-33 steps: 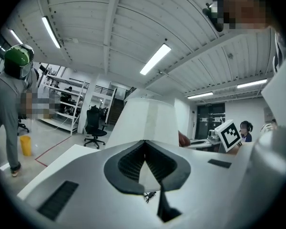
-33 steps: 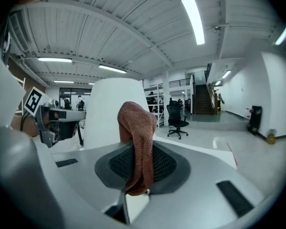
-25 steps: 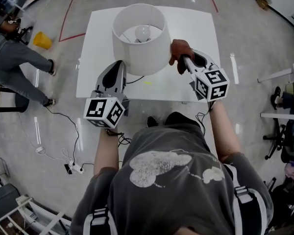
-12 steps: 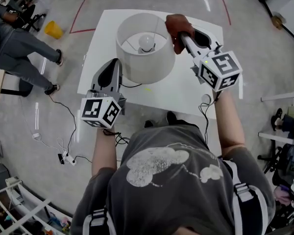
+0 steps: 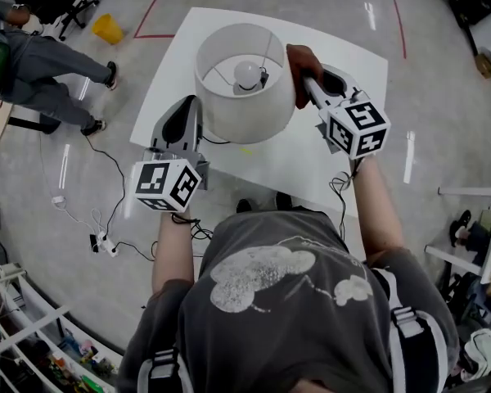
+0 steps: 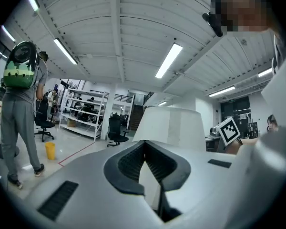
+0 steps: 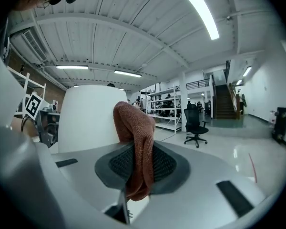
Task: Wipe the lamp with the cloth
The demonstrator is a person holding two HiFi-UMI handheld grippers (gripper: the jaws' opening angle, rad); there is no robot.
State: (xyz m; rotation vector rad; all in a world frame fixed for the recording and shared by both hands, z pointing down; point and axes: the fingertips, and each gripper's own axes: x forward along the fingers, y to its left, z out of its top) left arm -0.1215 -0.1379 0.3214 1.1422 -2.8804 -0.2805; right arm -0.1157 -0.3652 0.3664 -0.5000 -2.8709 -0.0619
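Note:
A lamp with a white drum shade point(image 5: 244, 97) and a bare bulb point(image 5: 247, 74) stands on a white table point(image 5: 344, 137). My right gripper point(image 5: 308, 79) is shut on a rust-brown cloth point(image 5: 301, 57), which presses against the shade's right side near the top rim. In the right gripper view the cloth point(image 7: 135, 128) hangs folded between the jaws of the gripper point(image 7: 138, 156), with the shade point(image 7: 88, 118) just to its left. My left gripper point(image 5: 186, 106) sits at the shade's lower left. Its jaws point(image 6: 145, 144) are shut with nothing seen between them, and the shade point(image 6: 170, 123) is right ahead.
The lamp's black cord point(image 5: 221, 142) runs off the table's near edge. On the floor at the left lie a cable and a power strip point(image 5: 102, 244). A person in grey point(image 5: 41, 60) and a yellow bin point(image 5: 108, 29) are at the far left; shelving is at the bottom left.
The right gripper carried the cloth from the shade's lower right side up to its far right rim, then slid back slightly along the side. The left gripper stayed beside the shade.

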